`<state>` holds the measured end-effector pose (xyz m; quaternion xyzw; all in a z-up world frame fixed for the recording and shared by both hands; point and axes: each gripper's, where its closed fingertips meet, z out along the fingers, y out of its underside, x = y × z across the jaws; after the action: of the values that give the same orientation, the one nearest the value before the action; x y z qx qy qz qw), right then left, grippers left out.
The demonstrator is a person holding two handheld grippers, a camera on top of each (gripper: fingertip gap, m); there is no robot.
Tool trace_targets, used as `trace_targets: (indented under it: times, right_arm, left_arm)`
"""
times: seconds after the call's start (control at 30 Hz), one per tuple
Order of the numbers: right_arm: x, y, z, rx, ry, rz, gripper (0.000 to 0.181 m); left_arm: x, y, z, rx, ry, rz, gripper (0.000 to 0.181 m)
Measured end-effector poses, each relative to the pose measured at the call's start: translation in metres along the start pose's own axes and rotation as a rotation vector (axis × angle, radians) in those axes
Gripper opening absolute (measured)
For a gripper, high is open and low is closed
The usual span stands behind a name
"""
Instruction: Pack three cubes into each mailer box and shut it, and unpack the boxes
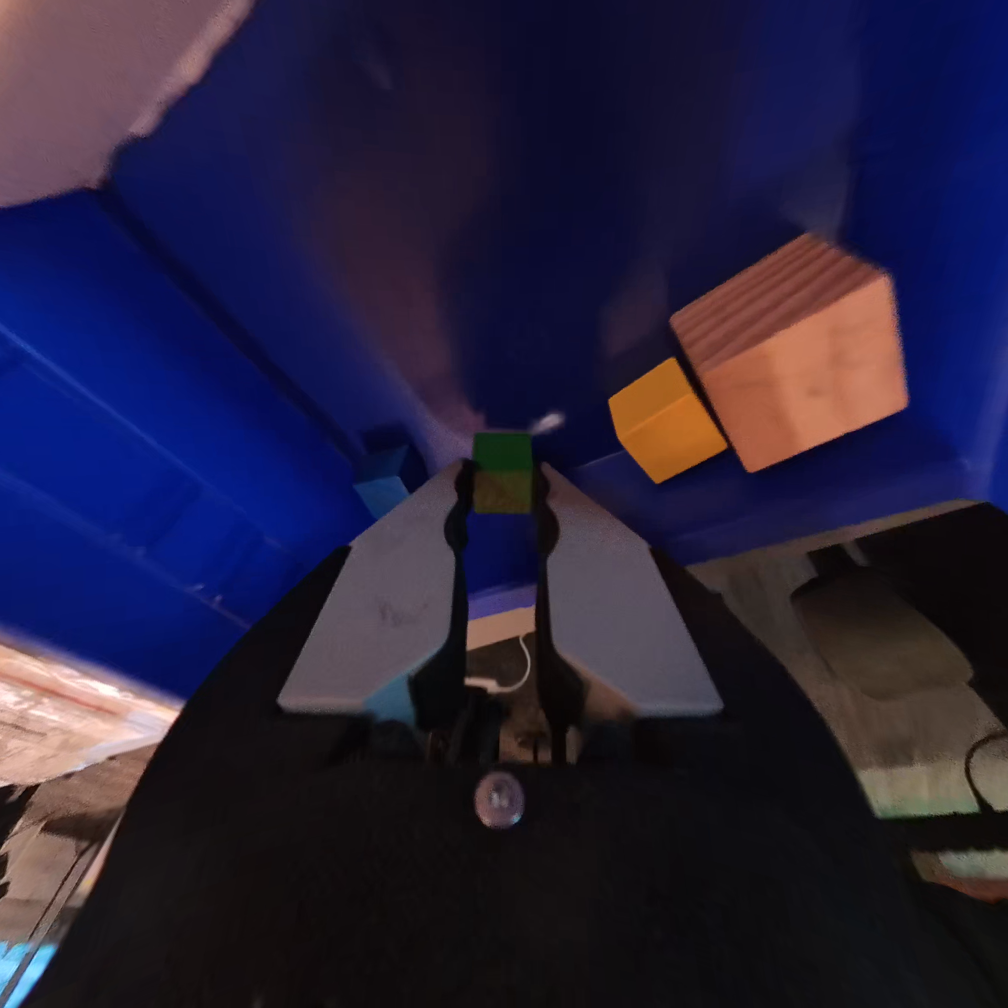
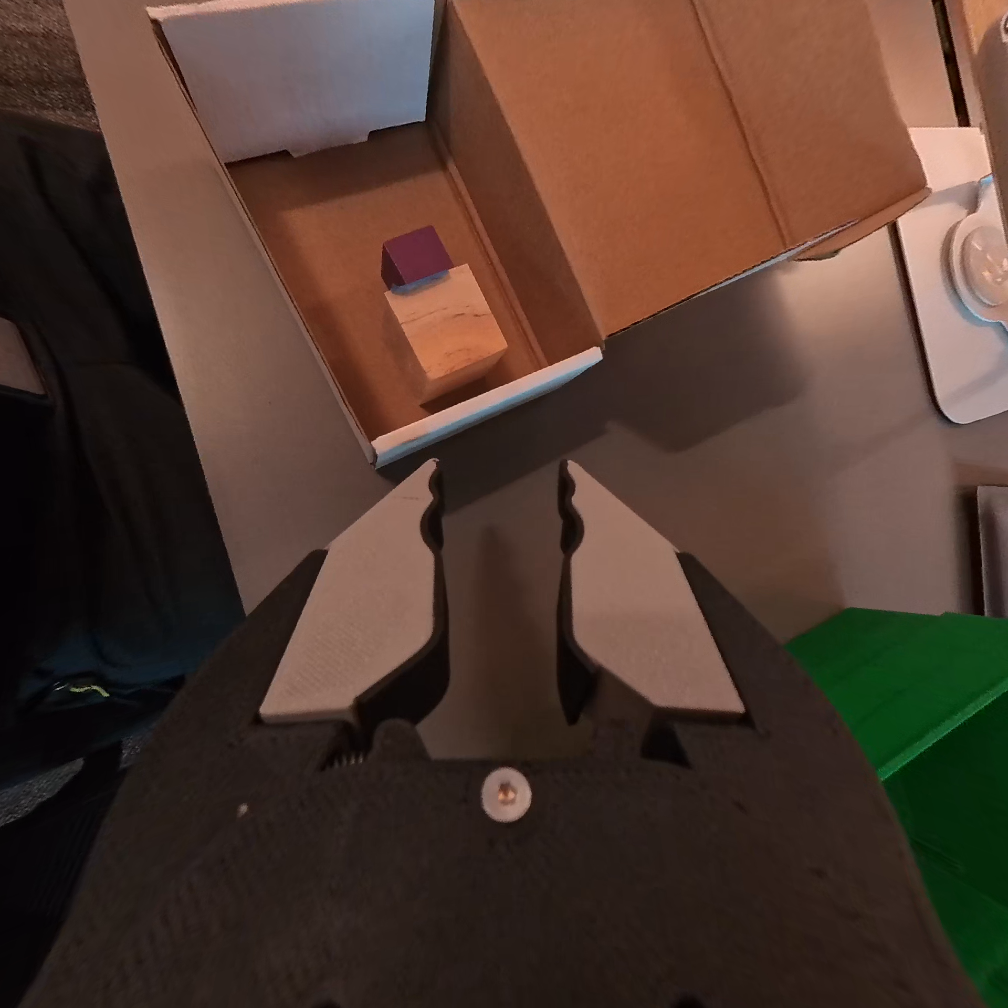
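Observation:
In the left wrist view my left gripper (image 1: 503, 473) is shut on a small green cube (image 1: 502, 472) and holds it inside an open blue mailer box (image 1: 180, 414). A yellow cube (image 1: 663, 420) and a larger plain wooden cube (image 1: 791, 371) lie together on the box floor to the right. In the right wrist view my right gripper (image 2: 501, 470) is open and empty, just in front of an open brown mailer box (image 2: 485, 406) with a white outside. That box holds a purple cube (image 2: 417, 262) and a wooden cube (image 2: 444, 335) touching each other. Its lid (image 2: 682, 153) stands open to the right.
A green box (image 2: 900, 703) lies at the lower right of the right wrist view. A white tray-like object (image 2: 960, 305) lies at the right edge. Dark fabric (image 2: 82, 436) fills the left side beyond the grey table (image 2: 709, 463).

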<state>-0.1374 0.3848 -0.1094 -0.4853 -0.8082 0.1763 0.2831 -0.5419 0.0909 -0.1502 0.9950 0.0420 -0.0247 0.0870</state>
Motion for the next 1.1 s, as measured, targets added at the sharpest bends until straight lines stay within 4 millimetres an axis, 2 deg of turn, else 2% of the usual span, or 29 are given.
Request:
trace_targets:
  times: [0.13, 0.2, 0.27, 0.3, 0.37, 0.47, 0.57, 0.67, 0.73, 0.83, 0.87, 0.93, 1.03, 1.1]
  right_arm:
    - [0.000, -0.002, -0.004, 0.011, 0.009, -0.006, 0.039]
    - [-0.001, -0.004, -0.007, 0.018, 0.013, -0.009, 0.039]
    - [-0.001, -0.005, -0.009, 0.022, 0.018, -0.013, 0.039]
    - [-0.001, -0.006, -0.011, 0.024, 0.021, -0.016, 0.038]
    - [-0.002, -0.008, -0.012, 0.029, 0.025, -0.022, 0.038]
    - [-0.006, -0.012, -0.015, 0.042, 0.019, -0.031, 0.039]
    - [-0.010, -0.019, -0.022, 0.085, 0.010, -0.033, 0.038]
    - [-0.010, -0.020, -0.032, 0.125, 0.015, -0.010, 0.038]
    - [-0.009, -0.018, -0.037, 0.138, 0.025, 0.001, 0.037]
    - [-0.006, -0.015, -0.043, 0.145, 0.040, 0.003, 0.037]
    - [-0.006, -0.015, -0.044, 0.149, 0.041, 0.004, 0.037]
    - [-0.004, -0.015, -0.044, 0.155, 0.042, 0.008, 0.037]
    - [0.007, -0.011, -0.040, 0.157, 0.046, 0.070, 0.037]
    - [0.020, -0.008, -0.037, 0.167, 0.039, 0.173, 0.039]
  left_arm:
    - [0.000, -0.015, -0.041, 0.159, -0.062, -0.003, 0.020]
    - [0.016, -0.018, -0.066, 0.226, -0.071, 0.035, 0.020]
    - [0.041, -0.023, -0.092, 0.290, -0.084, 0.101, 0.020]
    - [0.058, -0.028, -0.104, 0.324, -0.078, 0.140, 0.020]
    - [0.107, -0.042, -0.121, 0.381, -0.037, 0.249, 0.020]
    - [0.189, -0.076, -0.129, 0.456, -0.020, 0.444, 0.020]
    - [0.269, -0.111, -0.114, 0.464, -0.020, 0.621, 0.020]
    - [0.320, -0.138, -0.087, 0.388, -0.024, 0.731, 0.020]
    - [0.330, -0.153, -0.069, 0.305, -0.038, 0.743, 0.020]
    - [0.339, -0.169, -0.056, 0.236, 0.031, 0.718, 0.020]
    - [0.339, -0.171, -0.052, 0.209, 0.045, 0.707, 0.020]
    - [0.332, -0.178, -0.046, 0.195, 0.010, 0.683, 0.034]
    - [0.334, -0.187, -0.055, 0.282, 0.020, 0.647, 0.047]
    - [0.336, -0.184, -0.075, 0.391, 0.080, 0.612, 0.055]
